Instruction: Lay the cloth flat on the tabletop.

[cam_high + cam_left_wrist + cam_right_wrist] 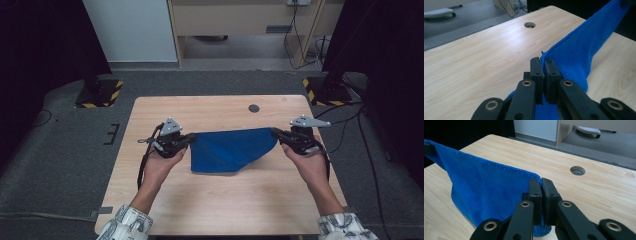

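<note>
Blue terry cloth (230,149) hangs stretched between our two grippers above the wooden table (220,200), its top edge pulled nearly straight and its lower part sagging onto the tabletop, nearer to us than the round cable hole (254,108). Our left gripper (189,139) pinches the cloth's left upper corner: in the left gripper view the black jaws are closed tight on the hem, with blue fabric showing above and below them. Our right gripper (274,131) pinches the opposite corner, and in the right gripper view its jaws are likewise pressed together with the cloth's edge caught between them. Both grippers sit on our side of the cable hole, one to each side of it, with our hands (161,167) wrapped around their bodies. Beyond the table's far edge, grey carpet (60,150) surrounds it, and two yellow-and-black striped bases (100,94) stand past the table's far corners.
</note>
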A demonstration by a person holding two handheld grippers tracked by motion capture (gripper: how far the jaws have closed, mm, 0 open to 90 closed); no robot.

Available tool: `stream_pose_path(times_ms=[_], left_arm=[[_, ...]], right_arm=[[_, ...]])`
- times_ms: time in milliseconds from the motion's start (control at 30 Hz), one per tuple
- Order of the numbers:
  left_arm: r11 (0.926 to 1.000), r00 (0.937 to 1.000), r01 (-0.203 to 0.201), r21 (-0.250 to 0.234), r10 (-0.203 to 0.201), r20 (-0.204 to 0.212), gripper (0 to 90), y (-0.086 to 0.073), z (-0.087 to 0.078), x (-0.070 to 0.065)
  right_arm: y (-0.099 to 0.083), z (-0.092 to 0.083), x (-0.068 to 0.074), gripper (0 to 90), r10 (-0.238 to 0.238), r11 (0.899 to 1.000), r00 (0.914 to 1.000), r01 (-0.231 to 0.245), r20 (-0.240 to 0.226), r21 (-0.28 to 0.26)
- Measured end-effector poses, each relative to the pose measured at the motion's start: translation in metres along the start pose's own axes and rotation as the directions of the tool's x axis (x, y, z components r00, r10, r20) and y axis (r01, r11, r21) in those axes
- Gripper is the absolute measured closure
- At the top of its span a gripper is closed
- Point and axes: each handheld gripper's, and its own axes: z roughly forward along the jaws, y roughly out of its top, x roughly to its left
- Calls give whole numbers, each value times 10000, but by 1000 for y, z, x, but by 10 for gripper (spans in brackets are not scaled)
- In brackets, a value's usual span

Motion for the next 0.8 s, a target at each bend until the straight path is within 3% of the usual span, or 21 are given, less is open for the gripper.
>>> stream_pose_path(times_ms=[800], left_arm=[[9993, 9996, -248, -297, 252, 136, 872, 9, -22, -10]], right_arm=[[3, -24, 12, 873, -106, 9987, 9997, 96, -208, -504]])
